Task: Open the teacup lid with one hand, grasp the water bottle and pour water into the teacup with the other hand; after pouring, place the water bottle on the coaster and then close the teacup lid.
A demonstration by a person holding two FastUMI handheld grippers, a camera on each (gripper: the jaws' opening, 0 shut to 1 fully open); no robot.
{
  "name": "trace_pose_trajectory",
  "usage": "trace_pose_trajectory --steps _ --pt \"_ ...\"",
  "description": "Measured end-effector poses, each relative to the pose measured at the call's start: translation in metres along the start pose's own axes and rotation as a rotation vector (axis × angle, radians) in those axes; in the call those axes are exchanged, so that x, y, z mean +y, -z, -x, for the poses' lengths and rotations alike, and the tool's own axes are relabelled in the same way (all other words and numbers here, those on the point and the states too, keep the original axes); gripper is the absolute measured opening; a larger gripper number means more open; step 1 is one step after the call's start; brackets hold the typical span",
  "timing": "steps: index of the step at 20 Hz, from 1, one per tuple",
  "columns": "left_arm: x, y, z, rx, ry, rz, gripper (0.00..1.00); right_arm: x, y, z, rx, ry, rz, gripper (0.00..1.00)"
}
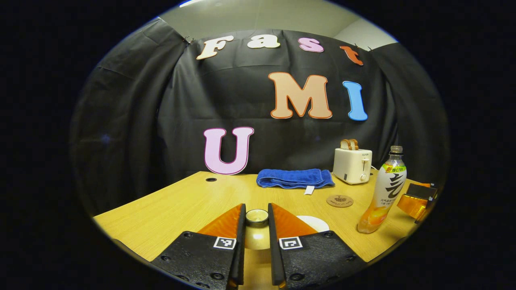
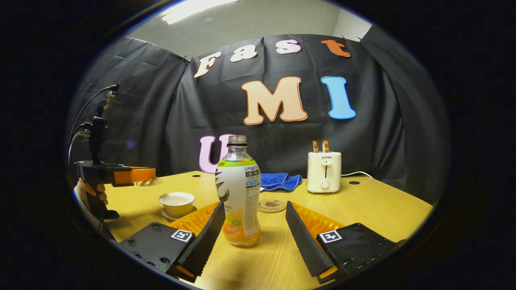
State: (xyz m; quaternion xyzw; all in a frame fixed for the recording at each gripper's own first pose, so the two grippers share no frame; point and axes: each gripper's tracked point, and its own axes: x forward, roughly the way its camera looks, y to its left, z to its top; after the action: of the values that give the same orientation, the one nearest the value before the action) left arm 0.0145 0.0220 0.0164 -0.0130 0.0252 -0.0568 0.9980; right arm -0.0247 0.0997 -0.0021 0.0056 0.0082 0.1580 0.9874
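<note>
Light comes from a ceiling lamp (image 2: 193, 9) overhead, bright on the wooden desk (image 1: 169, 209) and dim on the dark cloth. The water bottle (image 2: 238, 193) casts a soft shadow rightward. Fisheye bending curves the desk edges; focus stays fairly sharp throughout.

A pale wooden table (image 2: 363, 209) fills the lower frame; on it stand the water bottle (image 2: 238, 193), teacup (image 2: 176, 202), coaster (image 2: 271, 206), blue towel (image 2: 280, 181) and toaster (image 2: 324, 171).
</note>
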Motion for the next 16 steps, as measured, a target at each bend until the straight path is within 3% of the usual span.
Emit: trace_pose_trajectory --steps 1,15,16 --pt "0.002 0.001 0.001 0.000 -0.004 0.000 0.23 0.003 0.001 -0.002 0.000 -0.008 -0.001 0.94" --pt "0.020 -0.001 0.006 -0.019 -0.024 0.021 0.24 0.030 0.014 -0.040 0.064 -0.043 -0.002 0.97" --pt "0.021 -0.002 0.007 -0.022 -0.023 0.027 0.24 0.029 0.014 -0.042 0.076 -0.035 -0.002 0.93"
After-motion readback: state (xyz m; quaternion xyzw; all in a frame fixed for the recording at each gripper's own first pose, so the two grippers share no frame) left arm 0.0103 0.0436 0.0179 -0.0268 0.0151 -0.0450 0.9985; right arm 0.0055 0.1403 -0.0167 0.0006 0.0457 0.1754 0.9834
